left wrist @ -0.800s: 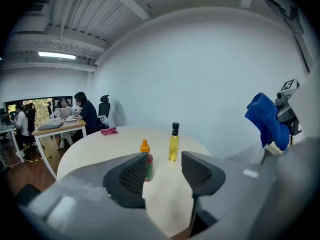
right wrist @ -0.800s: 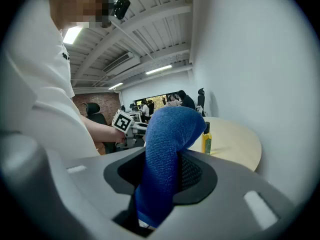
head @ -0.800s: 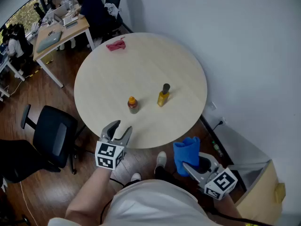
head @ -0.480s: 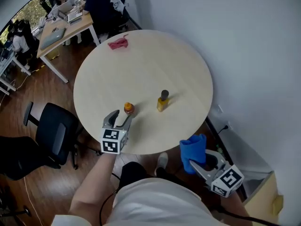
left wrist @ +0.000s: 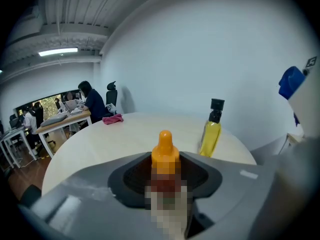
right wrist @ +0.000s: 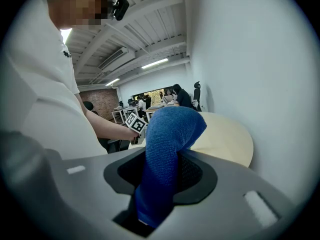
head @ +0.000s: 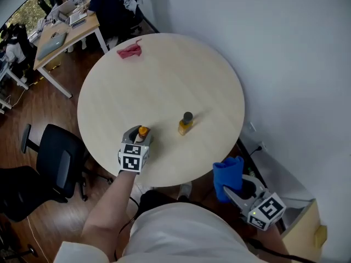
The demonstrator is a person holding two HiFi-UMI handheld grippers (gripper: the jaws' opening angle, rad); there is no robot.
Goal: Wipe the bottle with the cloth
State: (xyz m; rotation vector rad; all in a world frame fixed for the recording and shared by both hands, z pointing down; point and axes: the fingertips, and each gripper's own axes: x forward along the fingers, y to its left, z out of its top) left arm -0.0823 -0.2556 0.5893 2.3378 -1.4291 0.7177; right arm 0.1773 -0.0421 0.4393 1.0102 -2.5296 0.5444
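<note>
Clamped a blue cloth [right wrist: 167,144] in the right claw [right wrist: 162,171], with both jaws drawn in tight on the fabric and the free end folded over above them. Held that claw low at the person's right side, off the near edge of the round surface [head: 164,75] and well apart from both bottles.

Closed the left claw [left wrist: 165,176] on an orange-capped bottle [head: 142,131], with one jaw pressed against each side of the body and the orange cap rising clear above the jaws. Kept the bottle upright, near the front edge of the surface, left of centre. Showed the marker cube of that claw just behind the bottle in the head view, with the person's forearm [head: 109,207] reaching in from below.

Stood a second bottle, the yellow oil bottle [head: 185,124] with a black cap, upright on the surface just to the right of the gripped one, apart from it and untouched by either claw.

Left a pink cloth [head: 130,51] crumpled at the far edge of the surface, well apart from everything else.

Placed beyond the surface: a black office chair [head: 55,163] at the left on the wooden floor, a white wall [head: 285,64] along the right, and a wooden desk [head: 60,37] at the far left with people seated at it.
</note>
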